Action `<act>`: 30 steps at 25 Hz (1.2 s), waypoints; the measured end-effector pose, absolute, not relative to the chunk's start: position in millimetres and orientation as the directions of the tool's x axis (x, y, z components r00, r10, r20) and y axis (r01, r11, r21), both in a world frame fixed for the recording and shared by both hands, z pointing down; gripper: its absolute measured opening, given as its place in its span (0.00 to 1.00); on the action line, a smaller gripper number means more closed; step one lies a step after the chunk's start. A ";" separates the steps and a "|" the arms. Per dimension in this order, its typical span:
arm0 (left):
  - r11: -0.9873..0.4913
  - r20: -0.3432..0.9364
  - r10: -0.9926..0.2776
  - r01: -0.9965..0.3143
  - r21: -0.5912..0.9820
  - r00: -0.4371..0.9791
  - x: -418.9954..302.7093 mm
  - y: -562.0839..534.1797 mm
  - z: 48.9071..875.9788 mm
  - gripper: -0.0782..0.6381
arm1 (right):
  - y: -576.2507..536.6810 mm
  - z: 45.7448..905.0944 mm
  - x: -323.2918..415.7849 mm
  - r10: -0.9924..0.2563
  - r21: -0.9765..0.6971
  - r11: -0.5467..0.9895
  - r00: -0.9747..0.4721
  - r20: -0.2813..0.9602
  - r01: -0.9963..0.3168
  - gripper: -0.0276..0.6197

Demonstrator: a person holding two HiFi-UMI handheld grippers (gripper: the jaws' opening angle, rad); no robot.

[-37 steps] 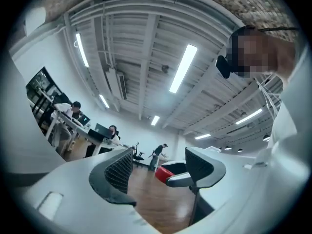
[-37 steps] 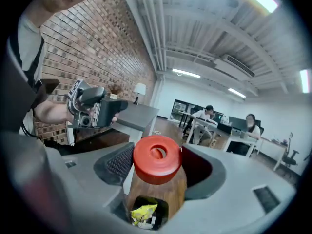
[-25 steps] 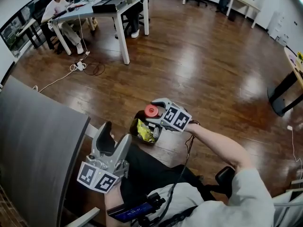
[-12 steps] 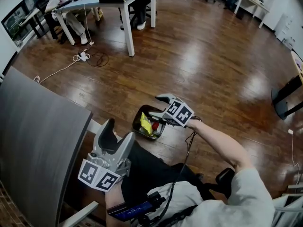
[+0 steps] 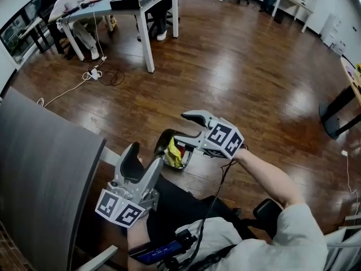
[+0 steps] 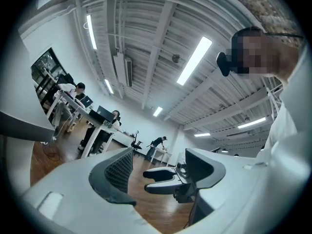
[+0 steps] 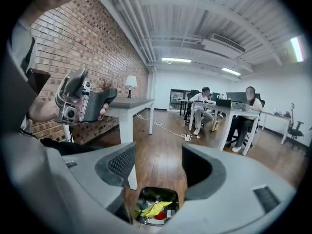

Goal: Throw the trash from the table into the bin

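The small black bin stands on the wooden floor beside my legs, with a yellow wrapper in it. My right gripper hangs open above the bin's right side; its jaws have just been closing a little and nothing is between them. In the right gripper view the bin lies below the empty right gripper, with the yellow wrapper and a red piece inside. My left gripper is open and empty near the dark table. It points slightly upward in the left gripper view.
The dark table's corner sits close to the bin's left. White desks with seated people stand far across the floor, cables lying beneath them. A black chair base is behind my right arm. A lamp stands on the table.
A second ago my right gripper held a red round piece over the bin. The piece then dropped into the bin, and the gripper has risen, empty. The left gripper stayed put.
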State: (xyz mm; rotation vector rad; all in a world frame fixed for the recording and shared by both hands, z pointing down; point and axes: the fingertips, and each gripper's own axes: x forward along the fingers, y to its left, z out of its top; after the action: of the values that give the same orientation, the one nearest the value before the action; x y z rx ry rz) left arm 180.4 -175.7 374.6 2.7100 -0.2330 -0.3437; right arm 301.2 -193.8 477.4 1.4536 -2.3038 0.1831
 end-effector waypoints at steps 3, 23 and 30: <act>-0.912 -0.209 -0.213 -0.118 0.392 0.955 179.0 -175.2 372.1 0.57 | -191.4 469.3 298.6 -0.840 0.112 0.449 -0.376 0.392 -0.886 0.49; -0.949 -0.283 -0.255 -0.182 0.258 0.925 151.0 -159.7 329.7 0.57 | -171.8 396.4 253.4 -0.809 0.144 0.575 -0.534 0.245 -0.805 0.49; -0.920 -0.328 -0.391 -0.354 0.167 0.860 63.4 -175.9 290.2 0.57 | -189.3 349.6 165.5 -0.713 0.212 0.701 -0.676 0.188 -0.681 0.49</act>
State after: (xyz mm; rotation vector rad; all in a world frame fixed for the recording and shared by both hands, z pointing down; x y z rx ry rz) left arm 63.4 -175.9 290.2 2.9323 -0.5887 -0.5492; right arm 165.5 -189.3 349.6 1.1091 -2.6548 -0.1803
